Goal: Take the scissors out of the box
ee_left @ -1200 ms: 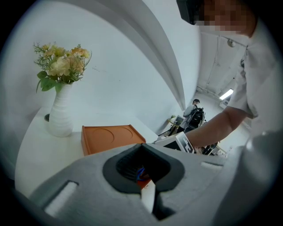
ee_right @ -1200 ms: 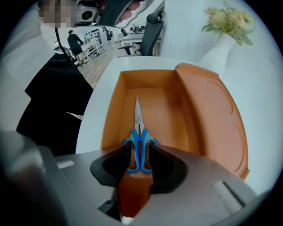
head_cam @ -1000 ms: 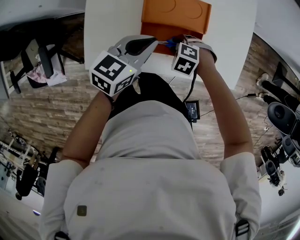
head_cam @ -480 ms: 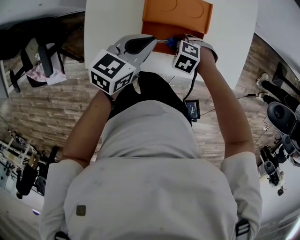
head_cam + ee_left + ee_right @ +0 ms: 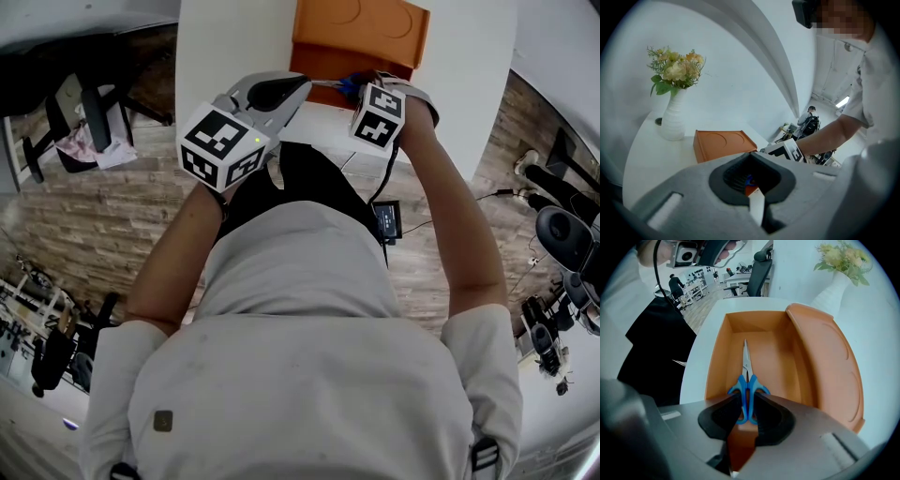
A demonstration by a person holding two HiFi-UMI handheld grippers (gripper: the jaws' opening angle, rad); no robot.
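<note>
Blue-handled scissors (image 5: 749,390) lie lengthwise on the floor of an open orange box (image 5: 717,362), blades pointing away. My right gripper (image 5: 747,411) points straight down into the box. Its jaws are closing, one dark pad on each side of the handles and touching them. In the head view the right gripper (image 5: 352,87) is at the box's (image 5: 323,64) near edge, where a bit of blue scissors (image 5: 345,85) shows. My left gripper (image 5: 302,86) hovers just left of it, shut and empty. The left gripper (image 5: 751,157) looks towards the box (image 5: 722,143).
The box's orange lid (image 5: 829,362) stands open on the far side, also visible as the lid (image 5: 361,26) in the head view. A white vase (image 5: 672,119) with flowers stands behind the box on the white table (image 5: 234,47). Office chairs and gear stand around.
</note>
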